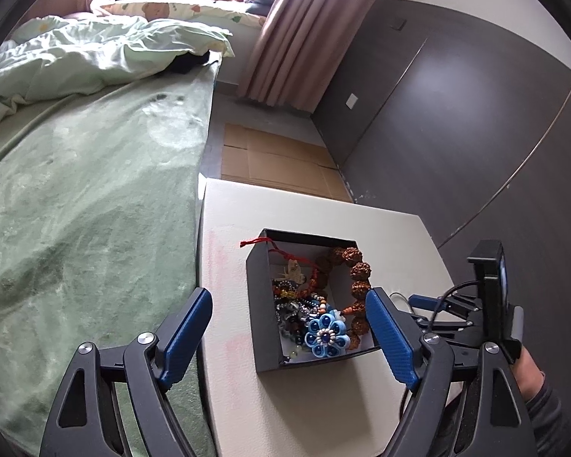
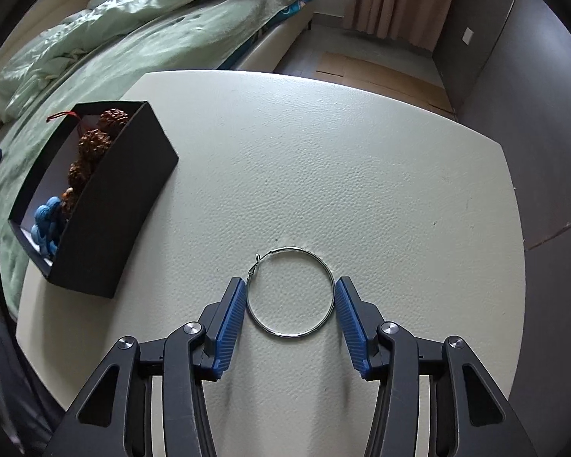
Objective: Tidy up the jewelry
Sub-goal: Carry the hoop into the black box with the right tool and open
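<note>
White table (image 2: 323, 160): jewelry-filled black box (image 2: 106, 213)

Left gripper (image 1: 288, 337) fingers wide apart, right gripper (image 2: 290, 321) fingers parted, angled steeply downward.

Beyond the fingertips to the left lies a bed under a green blanket (image 1: 95, 198), a pale crumpled duvet (image 1: 95, 49) heaped at its far end. Straight ahead, flattened cardboard (image 1: 274, 160) covers the floor (several sheets, overlapping). Pink curtains (image 1: 308, 30) hang beyond it, and dark wall panels (image 1: 456, 122) run along the right.
</note>
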A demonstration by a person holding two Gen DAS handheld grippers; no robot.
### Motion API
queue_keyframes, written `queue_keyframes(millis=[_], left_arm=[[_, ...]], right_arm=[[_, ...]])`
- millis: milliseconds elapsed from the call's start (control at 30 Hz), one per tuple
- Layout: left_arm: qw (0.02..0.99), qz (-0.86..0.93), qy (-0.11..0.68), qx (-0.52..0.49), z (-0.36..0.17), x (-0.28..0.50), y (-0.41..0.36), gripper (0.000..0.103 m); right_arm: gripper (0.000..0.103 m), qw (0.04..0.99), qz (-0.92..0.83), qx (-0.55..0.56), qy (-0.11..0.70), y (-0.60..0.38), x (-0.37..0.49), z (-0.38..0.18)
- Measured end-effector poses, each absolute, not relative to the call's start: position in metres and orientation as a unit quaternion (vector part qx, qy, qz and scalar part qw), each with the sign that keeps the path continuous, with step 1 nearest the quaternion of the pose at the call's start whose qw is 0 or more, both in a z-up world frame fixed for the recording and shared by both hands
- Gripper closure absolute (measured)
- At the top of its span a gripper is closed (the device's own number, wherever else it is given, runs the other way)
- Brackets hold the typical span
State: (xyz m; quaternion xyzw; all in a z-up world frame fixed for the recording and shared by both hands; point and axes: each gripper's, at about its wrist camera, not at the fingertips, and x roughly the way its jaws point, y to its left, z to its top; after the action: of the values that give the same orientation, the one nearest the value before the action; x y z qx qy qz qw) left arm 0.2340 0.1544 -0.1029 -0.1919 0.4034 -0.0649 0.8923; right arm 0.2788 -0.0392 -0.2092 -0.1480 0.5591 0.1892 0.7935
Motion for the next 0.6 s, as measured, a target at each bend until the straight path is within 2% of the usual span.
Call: queue_keyframes(millis=[400, 467, 533, 600], left_arm=[[0.899, -0.052, 0.386, -0.202, -0.095, 0.226, 0.170, 0.020], [0.899, -0.051, 0.384, -0.206, -0.094, 0.224, 0.174, 0.016], [0.899, -0.050, 0.381, -0.211, -0.094, 0.221, 0.179, 0.006], [0.899, -0.049, 0.379, -0.214, -0.093, 0.218, 0.183, 0.004]], right_arm=[[0.054, 0.818, 0.245, -0.122, 0.507, -0.014, 0.262, -0.158], [0.054, 0.820, 0.258, -0.123, 0.496, -0.004, 0.260, -0.147], [0.054, 0.820, 0.271, -0.123, 0.489, 0.007, 0.259, -0.140], [0.054, 0.819, 0.283, -0.128, 0.482, 0.019, 0.257, -0.136]])
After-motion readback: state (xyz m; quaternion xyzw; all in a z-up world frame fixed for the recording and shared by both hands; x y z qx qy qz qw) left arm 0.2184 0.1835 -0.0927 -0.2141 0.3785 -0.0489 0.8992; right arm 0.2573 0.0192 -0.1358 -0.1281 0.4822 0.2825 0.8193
